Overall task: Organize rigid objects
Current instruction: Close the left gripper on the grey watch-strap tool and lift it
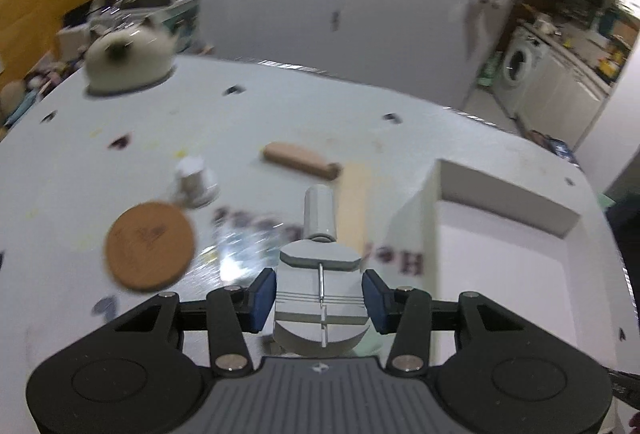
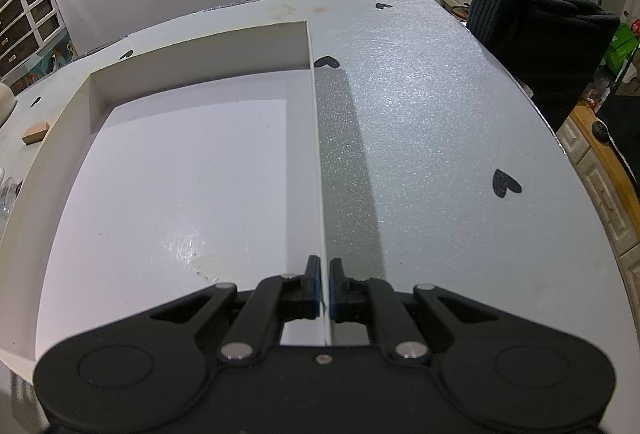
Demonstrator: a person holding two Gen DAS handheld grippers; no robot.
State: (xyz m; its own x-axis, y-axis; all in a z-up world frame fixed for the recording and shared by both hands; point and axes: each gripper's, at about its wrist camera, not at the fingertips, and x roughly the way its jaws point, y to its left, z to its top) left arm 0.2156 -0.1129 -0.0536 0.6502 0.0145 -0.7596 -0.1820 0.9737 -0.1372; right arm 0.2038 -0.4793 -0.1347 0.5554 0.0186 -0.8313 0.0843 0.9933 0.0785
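My left gripper (image 1: pixel 320 300) is shut on a grey plastic tool (image 1: pixel 320 314) with a cylindrical handle. Its blue pads (image 1: pixel 262 298) press on the tool's two sides, and it hangs above the white table (image 1: pixel 320 106). On the table lie a round cork coaster (image 1: pixel 150 246), a small silvery cup (image 1: pixel 196 182), a rounded wooden piece (image 1: pixel 300 160) and a pale wooden strip (image 1: pixel 354 202). A shallow white box (image 1: pixel 500 234) stands to the right. In the right wrist view my right gripper (image 2: pixel 325 288) is shut on the thin right wall (image 2: pixel 318 154) of that box (image 2: pixel 180 174), which holds nothing.
A cream cat-shaped pot (image 1: pixel 128 58) stands at the table's far left. A crinkly clear wrapper (image 1: pixel 240 246) lies under the left gripper. A wooden block (image 2: pixel 36 132) shows left of the box. A dark knitted garment (image 2: pixel 540 42) hangs beyond the table's right edge.
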